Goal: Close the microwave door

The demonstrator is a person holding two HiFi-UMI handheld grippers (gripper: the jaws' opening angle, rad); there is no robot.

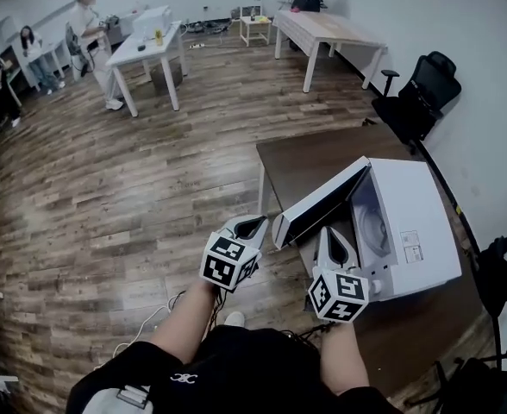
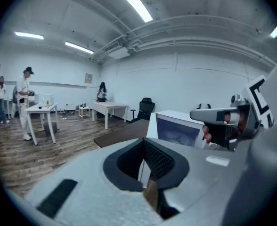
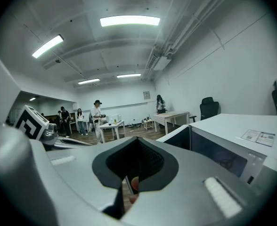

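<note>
Head view: both your claws sit clenched and empty at the open microwave door.
Your left claw (image 1: 251, 225) has its jaws pressed together on nothing, which the left gripper view (image 2: 145, 166) confirms; its tip sits just beside the free end of the door (image 1: 318, 203), and you cannot tell whether they touch. Your right claw (image 1: 331, 235) is clenched too, with nothing between its jaws in the right gripper view (image 3: 131, 168); it points into the gap between the door and the white microwave (image 1: 413, 222). The door stands swung well out to the left, leaving the inside exposed. The microwave rests on a dark brown table (image 1: 314, 153) near the right wall. Farther off are a black office chair (image 1: 417, 93), the wooden floor (image 1: 133, 197), and people at white tables (image 1: 154, 46) at the back.
</note>
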